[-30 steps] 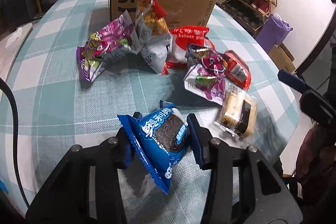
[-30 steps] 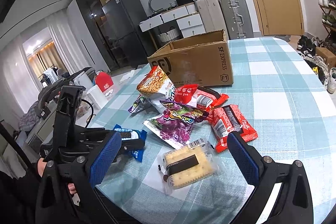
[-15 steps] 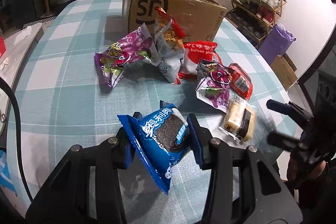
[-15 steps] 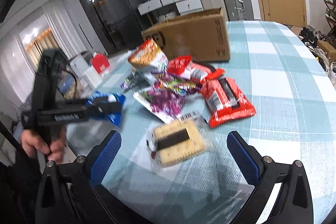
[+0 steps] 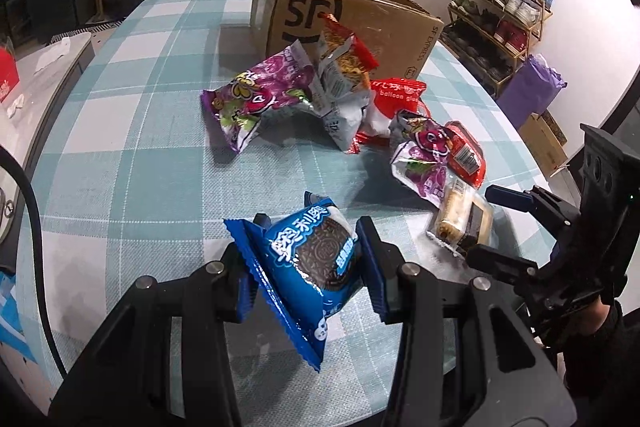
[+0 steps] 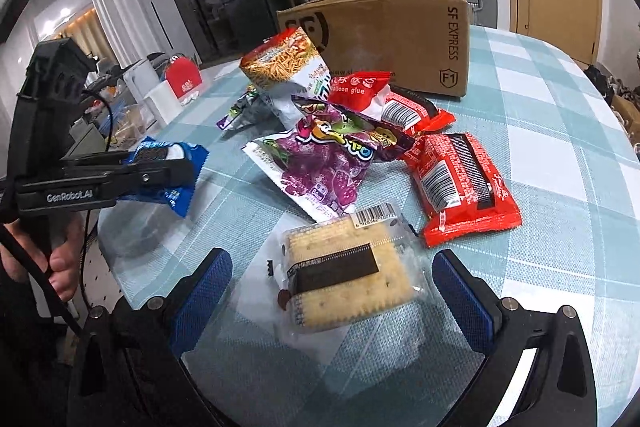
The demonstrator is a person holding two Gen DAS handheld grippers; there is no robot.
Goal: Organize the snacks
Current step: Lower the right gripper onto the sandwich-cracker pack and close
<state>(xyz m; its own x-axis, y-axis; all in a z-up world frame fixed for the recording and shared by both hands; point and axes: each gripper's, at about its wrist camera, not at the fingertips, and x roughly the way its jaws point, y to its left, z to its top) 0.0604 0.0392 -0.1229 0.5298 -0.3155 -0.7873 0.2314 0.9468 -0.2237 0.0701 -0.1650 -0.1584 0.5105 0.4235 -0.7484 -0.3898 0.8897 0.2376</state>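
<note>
On the teal checked tablecloth [image 5: 132, 131] most snacks lay loose before the cardboard box [image 5: 360, 23], the left gripper [image 5: 308, 259] clamped on a blue Oreo packet [image 5: 308, 267] and the right gripper's [image 6: 332, 287] jaws apart around the cracker pack [image 6: 348, 279].

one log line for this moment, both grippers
left gripper: shut on blue cookie pack | right gripper: open, around cracker pack | box: behind pile

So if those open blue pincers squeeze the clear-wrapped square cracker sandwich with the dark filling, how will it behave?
The clear-wrapped cracker sandwich probably feels stiff but brittle: flat biscuits could crack under a hard squeeze. Its glossy film looks slippery, and it likely weighs little. The right gripper stands open around it, not touching.
</note>
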